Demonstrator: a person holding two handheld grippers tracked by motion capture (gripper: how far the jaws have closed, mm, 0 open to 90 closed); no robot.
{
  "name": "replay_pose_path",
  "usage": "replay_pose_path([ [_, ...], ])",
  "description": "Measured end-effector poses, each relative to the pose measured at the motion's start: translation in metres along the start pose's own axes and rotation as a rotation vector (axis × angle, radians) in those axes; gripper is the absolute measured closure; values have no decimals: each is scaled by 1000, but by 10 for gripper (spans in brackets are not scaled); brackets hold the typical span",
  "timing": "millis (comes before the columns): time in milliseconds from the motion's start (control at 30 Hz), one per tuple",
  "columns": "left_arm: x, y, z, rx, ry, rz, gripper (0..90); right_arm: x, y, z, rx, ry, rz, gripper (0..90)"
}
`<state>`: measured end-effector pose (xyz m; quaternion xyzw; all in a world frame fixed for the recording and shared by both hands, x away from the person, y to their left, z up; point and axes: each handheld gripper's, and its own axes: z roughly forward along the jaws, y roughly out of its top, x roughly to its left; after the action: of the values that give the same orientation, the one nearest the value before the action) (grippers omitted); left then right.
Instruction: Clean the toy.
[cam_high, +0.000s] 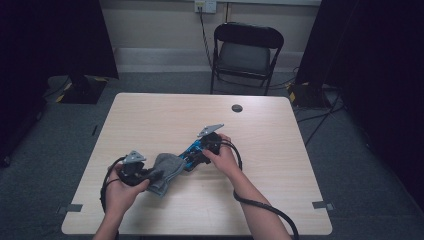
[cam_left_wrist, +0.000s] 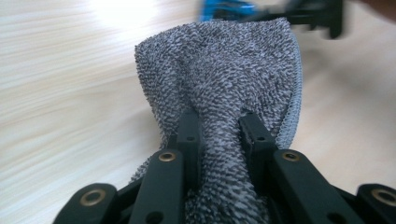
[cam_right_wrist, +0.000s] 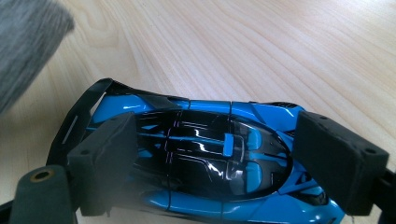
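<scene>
While your two hands sit low in the middle of the high view, the left gripper (cam_high: 150, 176) pinches a grey, nubby terry cloth (cam_high: 166, 171) whose bunched end is squeezed tight between the two black jaws; in the left gripper view that cloth (cam_left_wrist: 224, 74) fans out wide from the pinch toward the top of the frame, with its stitched edge running down the right side. Just right of it in the high view, your right gripper (cam_high: 192, 159) holds a glossy blue and black toy sports car (cam_high: 191, 151) on the pale wooden table (cam_high: 280, 150), and the cloth touches the car's near end. In the right gripper view the car (cam_right_wrist: 205, 154) lies across the lower half of the frame, its black rear wing at the left, with one foam-padded jaw pressed against each end of its body. A blurred grey corner of the cloth (cam_right_wrist: 28, 42) fills the upper left of that frame.
</scene>
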<state>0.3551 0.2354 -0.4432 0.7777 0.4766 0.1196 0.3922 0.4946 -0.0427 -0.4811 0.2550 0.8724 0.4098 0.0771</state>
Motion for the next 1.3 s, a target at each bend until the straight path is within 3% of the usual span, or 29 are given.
replay_pose_path([
  [67, 12, -3, 1, -13, 22, -52, 734, 0, 1, 0, 3, 0, 3, 139],
  [200, 26, -6, 13, 30, 92, -89, 734, 2, 0, 0, 1, -1, 3, 139],
  [367, 29, -3, 27, 73, 156, -75, 733, 2, 2, 0, 12, 0, 1, 139],
  [467, 24, -2, 39, 88, 124, -69, 732, 2, 1, 0, 10, 0, 0, 139],
  [533, 18, 0, 43, 118, 131, -29, 733, 2, 2, 0, 11, 0, 1, 139],
  [600, 13, 2, 45, 132, 108, -19, 735, 2, 1, 0, 9, 0, 2, 139],
  [667, 6, 4, 47, 158, 111, 27, 737, 2, 0, 0, 4, -1, 2, 139],
  [733, 2, 5, 49, 172, 93, 42, 739, 3, 0, 0, 0, -3, 6, 139],
  [1067, -16, 3, 49, 184, 1, 62, 744, 3, 2, 0, 15, -7, 7, 139],
  [1300, -32, 0, 50, 191, -40, 83, 746, 3, 3, 0, 21, -9, 8, 140],
])
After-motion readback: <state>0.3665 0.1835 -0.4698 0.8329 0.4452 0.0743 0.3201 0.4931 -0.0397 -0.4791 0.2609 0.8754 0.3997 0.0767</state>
